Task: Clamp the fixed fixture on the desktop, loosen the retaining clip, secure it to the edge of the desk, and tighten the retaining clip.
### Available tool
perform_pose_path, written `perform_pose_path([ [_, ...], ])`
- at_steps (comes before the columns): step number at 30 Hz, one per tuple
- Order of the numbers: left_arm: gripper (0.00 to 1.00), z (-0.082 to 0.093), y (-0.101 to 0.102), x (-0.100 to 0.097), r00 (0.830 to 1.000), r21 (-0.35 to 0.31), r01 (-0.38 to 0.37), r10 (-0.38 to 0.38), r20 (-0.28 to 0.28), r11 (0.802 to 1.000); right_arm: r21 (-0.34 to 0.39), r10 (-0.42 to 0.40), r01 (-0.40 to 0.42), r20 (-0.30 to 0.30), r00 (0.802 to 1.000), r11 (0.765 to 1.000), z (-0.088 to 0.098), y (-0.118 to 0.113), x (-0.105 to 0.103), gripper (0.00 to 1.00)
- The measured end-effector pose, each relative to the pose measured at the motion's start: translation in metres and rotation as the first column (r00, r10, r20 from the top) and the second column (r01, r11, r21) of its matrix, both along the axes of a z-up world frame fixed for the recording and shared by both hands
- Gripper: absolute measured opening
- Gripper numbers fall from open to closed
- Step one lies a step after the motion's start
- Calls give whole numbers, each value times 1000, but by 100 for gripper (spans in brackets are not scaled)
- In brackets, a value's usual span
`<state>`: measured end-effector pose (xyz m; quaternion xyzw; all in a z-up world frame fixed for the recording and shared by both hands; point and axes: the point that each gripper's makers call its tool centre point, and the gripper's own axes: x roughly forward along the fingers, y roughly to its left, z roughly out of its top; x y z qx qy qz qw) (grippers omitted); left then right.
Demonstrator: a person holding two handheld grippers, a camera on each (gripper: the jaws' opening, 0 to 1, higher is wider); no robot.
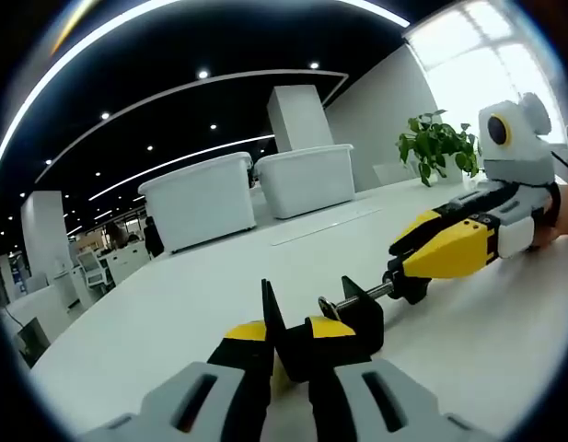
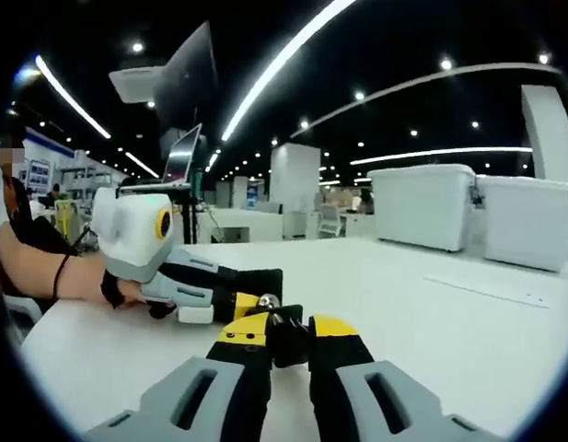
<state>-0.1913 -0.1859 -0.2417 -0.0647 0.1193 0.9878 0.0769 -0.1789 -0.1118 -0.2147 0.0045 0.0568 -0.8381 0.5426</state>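
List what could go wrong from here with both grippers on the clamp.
1. The left gripper holds the black clamp by its frame; turning the screw could twist it loose.
2. The right gripper pinches the screw handle at its tips, so it may slip.
3. The clamp sits mid-table, not yet at an edge.

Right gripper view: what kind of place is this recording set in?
Probably a large open-plan office or lab hall: long ceiling light strips, a laptop on a stand, rows of desks behind, white bins on the white table.
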Motion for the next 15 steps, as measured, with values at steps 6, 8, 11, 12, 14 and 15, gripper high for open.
perform_pose_path([
  [6, 14, 0, -1, 0, 1000, -1, -3, 3, 0, 1000, 79, 0, 15, -187, 982, 997, 2, -5, 8, 11],
  [8, 14, 0, -1, 0, 1000, -1, -4, 4, 0, 1000, 120, 19, 15, -275, 961, 993, 2, -6, 8, 11],
  [11, 14, 0, 0, 0, 1000, -2, -3, 3, -1, 1000, 121, 15, 19, -275, 961, 992, 1, -7, 12, 11],
  [12, 14, 0, 0, 0, 1000, -2, -4, 4, -1, 1000, 123, 15, 20, -279, 960, 992, 1, -7, 12, 11],
  [14, 14, 0, 0, 0, 1000, -2, -4, 4, 0, 1000, 126, 14, 22, -281, 960, 992, 2, -7, 12, 12],
  [15, 14, 0, 0, 0, 1000, -2, -4, 4, 0, 1000, 127, 13, 22, -272, 962, 992, 2, -7, 12, 12],
])
